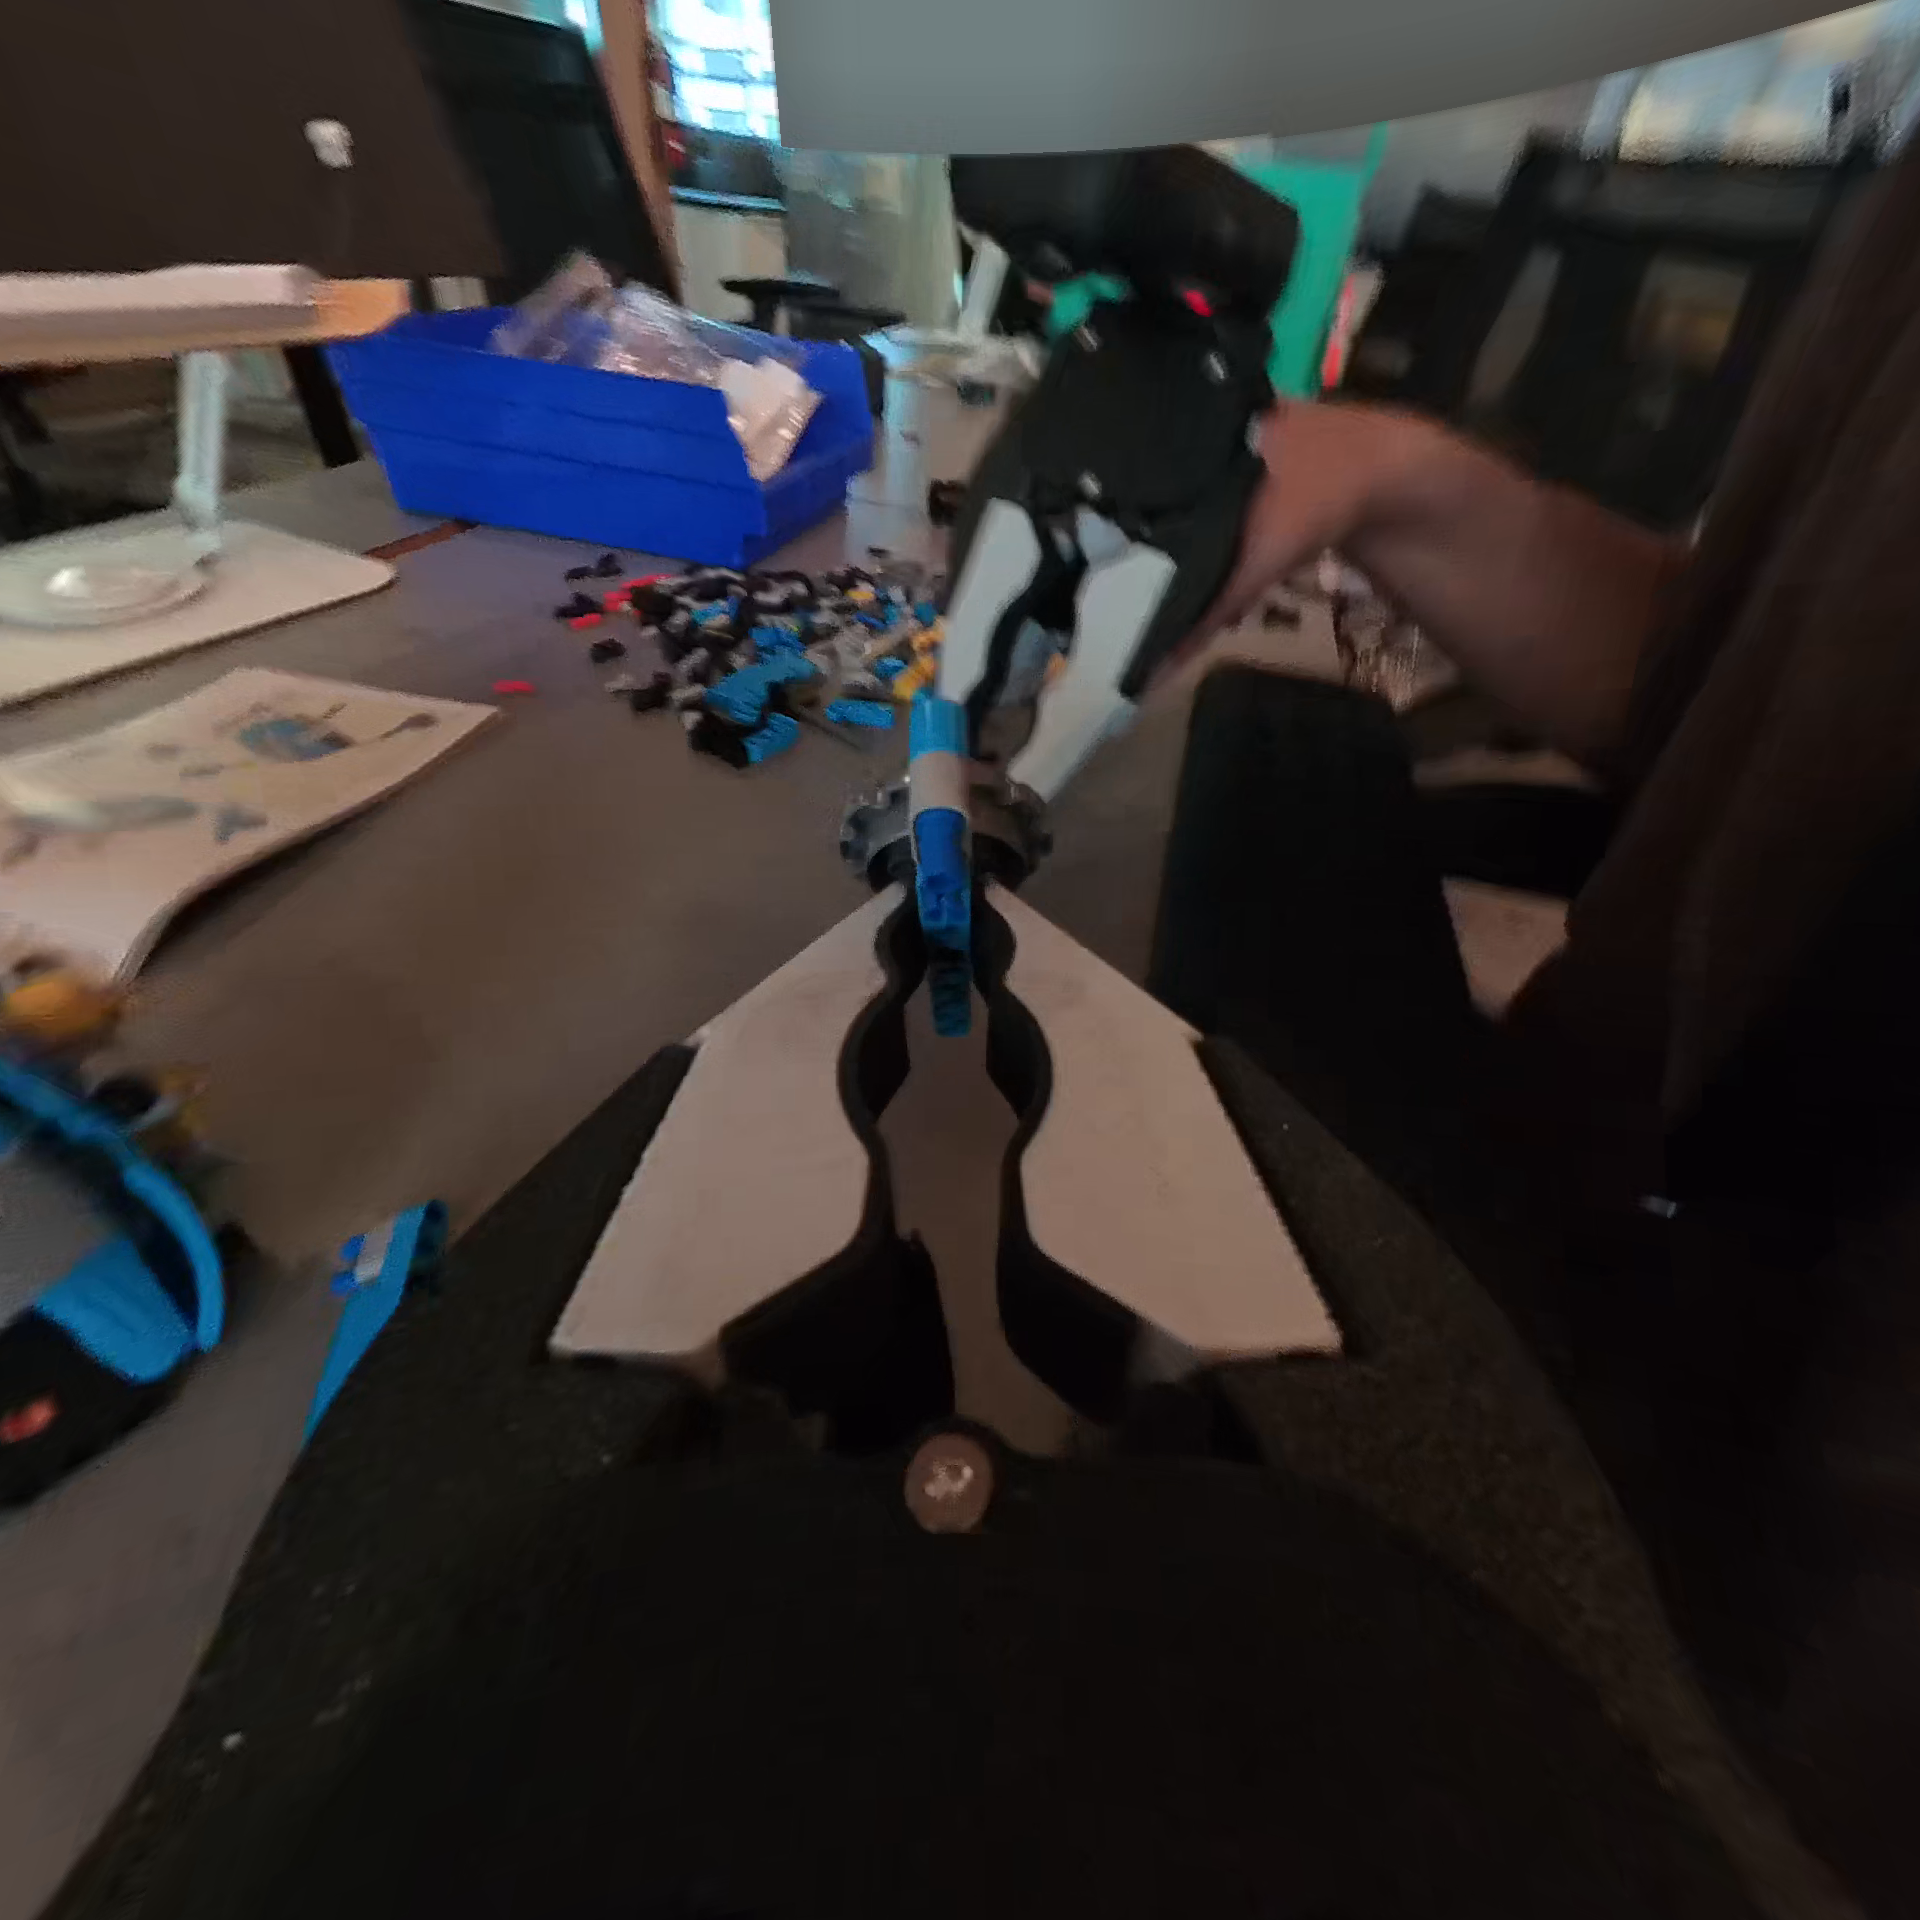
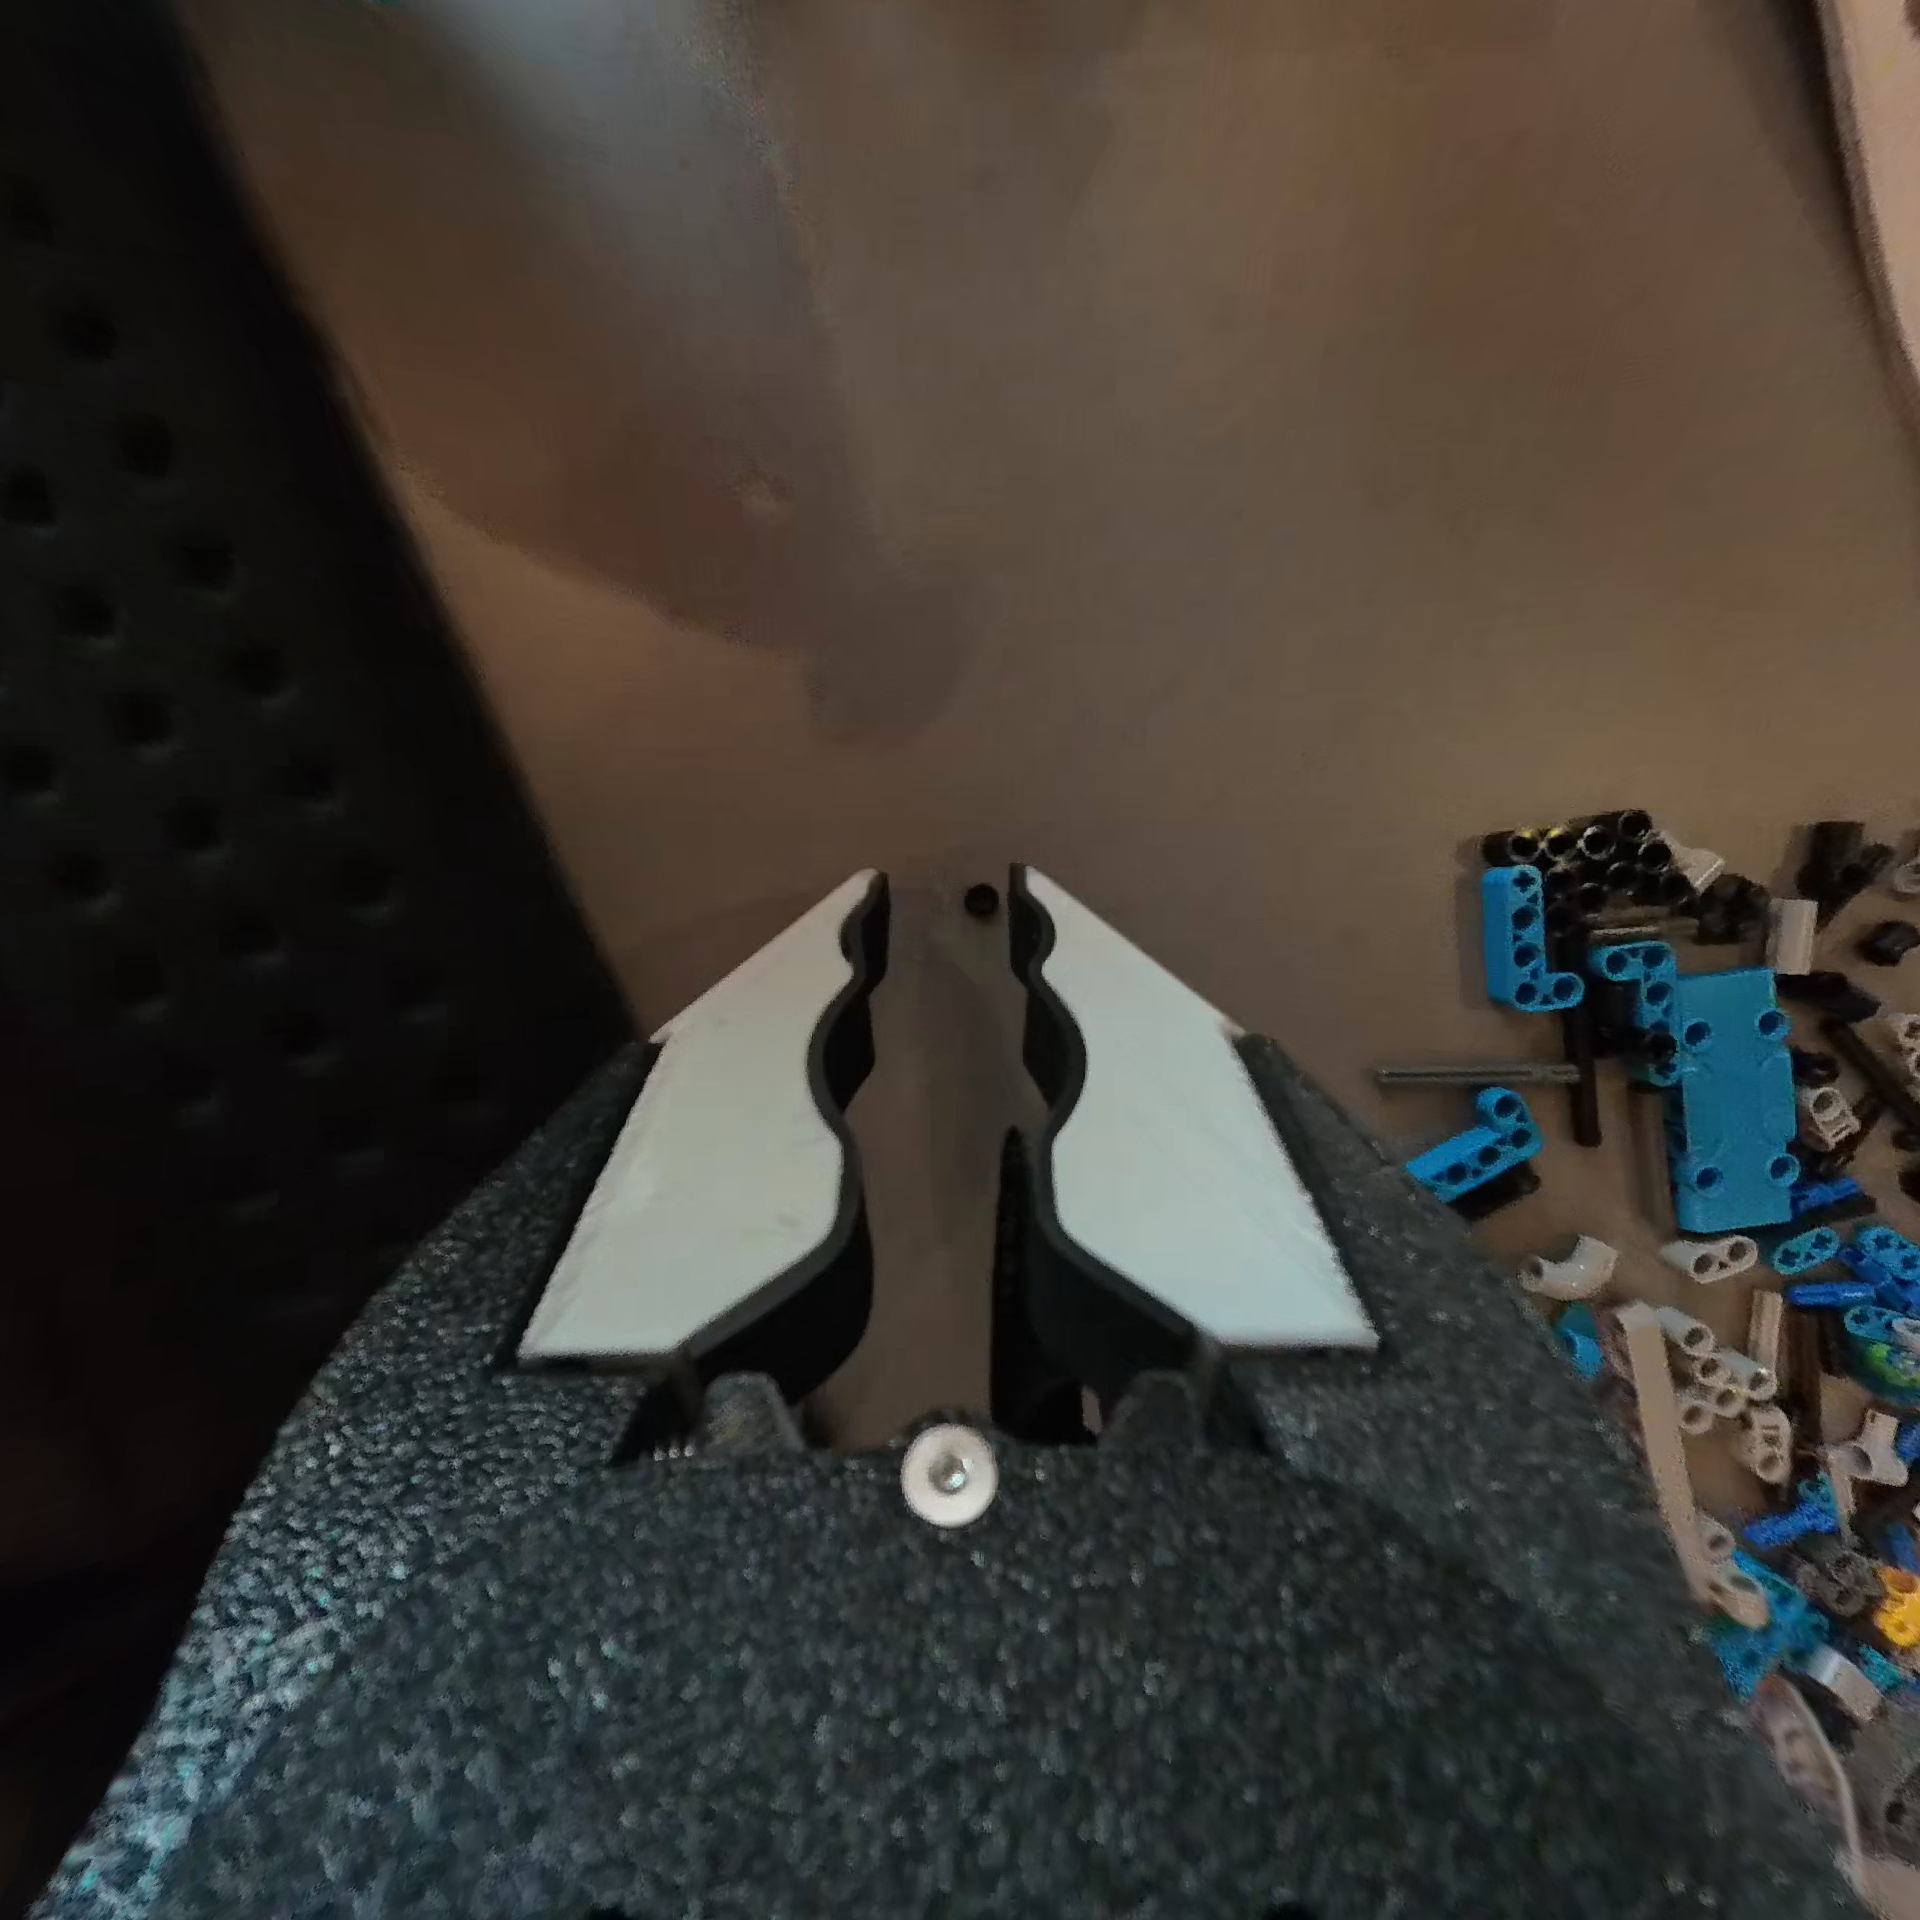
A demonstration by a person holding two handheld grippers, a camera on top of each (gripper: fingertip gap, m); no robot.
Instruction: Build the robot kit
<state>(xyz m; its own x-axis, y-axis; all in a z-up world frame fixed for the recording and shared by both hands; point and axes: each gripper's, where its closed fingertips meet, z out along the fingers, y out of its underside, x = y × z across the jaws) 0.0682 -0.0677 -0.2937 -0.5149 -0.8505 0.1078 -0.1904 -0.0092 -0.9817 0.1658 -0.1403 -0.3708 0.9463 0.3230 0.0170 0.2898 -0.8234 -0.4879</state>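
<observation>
My left gripper (image 1: 940,914) pinches a blue-and-white rod assembly (image 1: 938,821) at its near end so it juts forward, while my right gripper (image 2: 951,894) hangs parted over a small black pin (image 2: 978,898), left of the loose brick pile (image 2: 1714,1195).

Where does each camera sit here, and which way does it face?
Left wrist view: sits on the left tool, looking along the table; its fingers clamp a blue and white rod assembly; the right tool and a forearm show beyond.
Right wrist view: sits on the right tool, tilted down at bare tabletop; fingers apart, empty.
Both share the pile of building pieces.
</observation>
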